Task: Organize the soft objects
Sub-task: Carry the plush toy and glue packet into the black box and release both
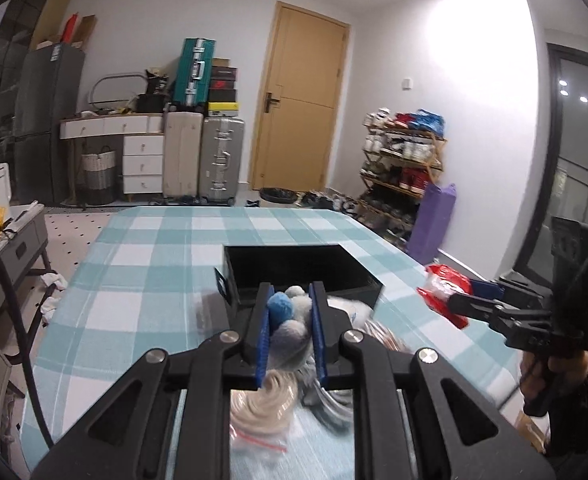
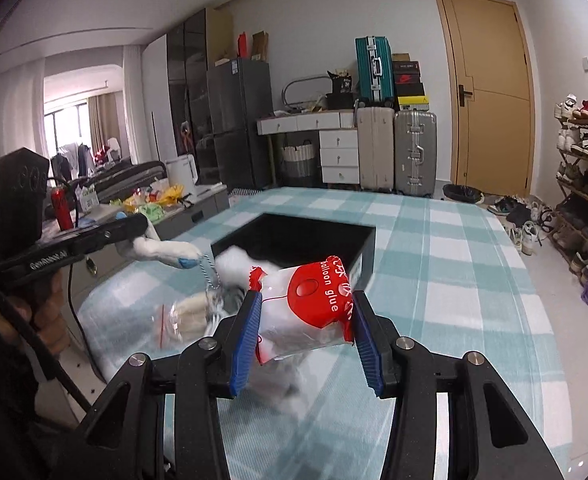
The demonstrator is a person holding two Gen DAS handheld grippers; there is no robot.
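My left gripper is shut on a grey and white plush toy with a blue ball, held above the table just short of the black box. From the right wrist view the toy hangs from the left gripper with a chain dangling. My right gripper is shut on a red and clear balloon glue packet, held above the table to the right of the box. It also shows in the left wrist view.
A clear bag of cream coils and other soft items lie on the checked tablecloth before the box. Suitcases, a shoe rack and a side table stand around the table.
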